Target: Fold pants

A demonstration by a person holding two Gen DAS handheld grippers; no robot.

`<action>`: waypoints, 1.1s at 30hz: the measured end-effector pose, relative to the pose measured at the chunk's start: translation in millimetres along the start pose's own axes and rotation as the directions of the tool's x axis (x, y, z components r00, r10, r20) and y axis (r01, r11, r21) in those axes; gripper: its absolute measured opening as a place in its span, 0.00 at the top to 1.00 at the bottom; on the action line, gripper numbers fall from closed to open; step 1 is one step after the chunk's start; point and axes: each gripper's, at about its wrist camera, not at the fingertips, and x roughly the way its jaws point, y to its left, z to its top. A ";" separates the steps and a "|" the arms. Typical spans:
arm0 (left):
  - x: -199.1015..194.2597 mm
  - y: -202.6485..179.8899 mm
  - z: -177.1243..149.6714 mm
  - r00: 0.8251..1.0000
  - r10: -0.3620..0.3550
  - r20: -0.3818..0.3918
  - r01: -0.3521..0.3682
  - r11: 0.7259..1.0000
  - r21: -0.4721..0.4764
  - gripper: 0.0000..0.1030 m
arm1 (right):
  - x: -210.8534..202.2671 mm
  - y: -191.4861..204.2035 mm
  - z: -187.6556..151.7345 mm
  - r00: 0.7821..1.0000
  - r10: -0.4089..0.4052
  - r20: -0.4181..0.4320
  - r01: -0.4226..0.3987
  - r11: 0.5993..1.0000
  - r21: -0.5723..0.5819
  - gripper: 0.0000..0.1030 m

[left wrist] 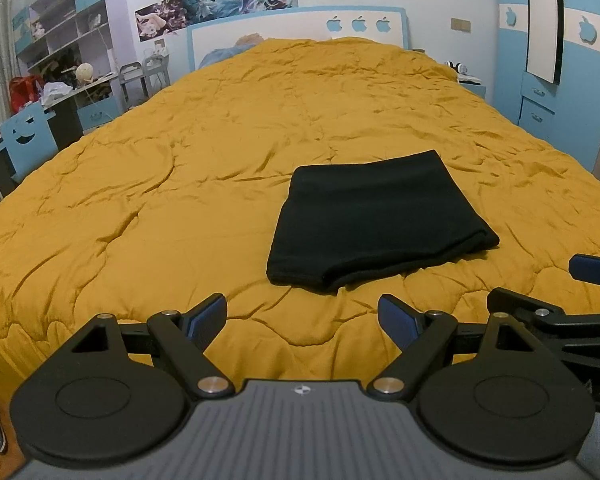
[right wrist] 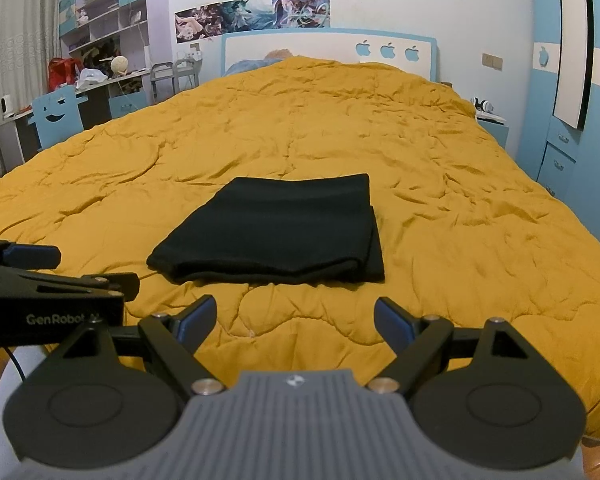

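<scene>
1. The black pants [left wrist: 376, 220] lie folded in a thick stack on the yellow quilt [left wrist: 180, 160], toward the foot edge of the bed, nearer its right side.
2. Left gripper [left wrist: 302, 318] and right gripper [right wrist: 294, 318] hover short of the stack, fingers spread apart, holding nothing.
3. The job looks about done (to my eye).
4. One stray nudge could slide the top layers askew; the soft quilt gives underneath.
</scene>
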 end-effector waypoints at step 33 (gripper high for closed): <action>-0.9 0.3 -0.5 1.000 -0.005 -0.003 0.005 1.000 0.005 0.03 | -1.7 1.1 0.5 1.000 -0.001 0.003 0.001 1.000 0.006 0.20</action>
